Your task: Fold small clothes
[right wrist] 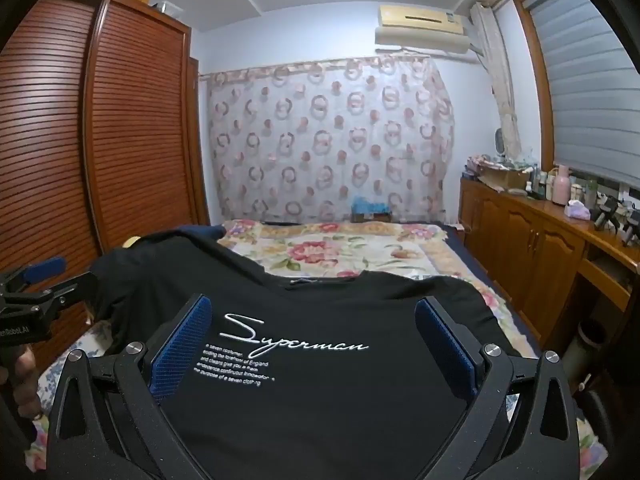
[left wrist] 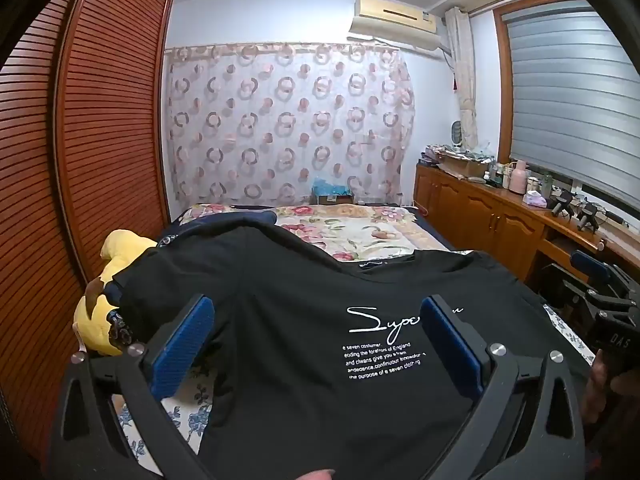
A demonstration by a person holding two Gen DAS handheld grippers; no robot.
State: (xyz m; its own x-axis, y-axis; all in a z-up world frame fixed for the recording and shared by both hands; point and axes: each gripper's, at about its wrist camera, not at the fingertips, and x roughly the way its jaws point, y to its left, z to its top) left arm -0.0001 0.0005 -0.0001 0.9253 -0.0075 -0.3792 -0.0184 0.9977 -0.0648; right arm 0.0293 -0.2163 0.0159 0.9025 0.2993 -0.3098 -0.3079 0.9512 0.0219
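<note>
T-shirt (left wrist: 304,360): black, lying spread on the bed, chest side up, collar toward the far end; white script "Superman" with small lines of print below it, read in the right wrist view.
Sleeve (left wrist: 168,280): on the shirt's left side, draped over a yellow plush toy (left wrist: 108,288) beside the wardrobe.
Left tongs (left wrist: 316,344): spread wide above the shirt's chest, blue pads apart, nothing pinched; tilted slightly downward.
Right tongs (right wrist: 312,344): likewise spread wide over the print, blue pads clear of the cloth on both sides as far as can be seen.
Each seen from the other: right tongs at the right edge of the left wrist view, left tongs at the left edge of the right wrist view, each with a hand on its grip.
Bed (right wrist: 340,252): floral quilt beyond the collar, blue-flowered sheet under the shirt's near edge.
Wardrobe (left wrist: 100,128): slatted wooden doors, left of the bed.
Curtain (left wrist: 288,124): ring pattern, on the far wall.
Surface (right wrist: 560,216): wooden cabinet top along the window, crowded with bottles and boxes.
</note>
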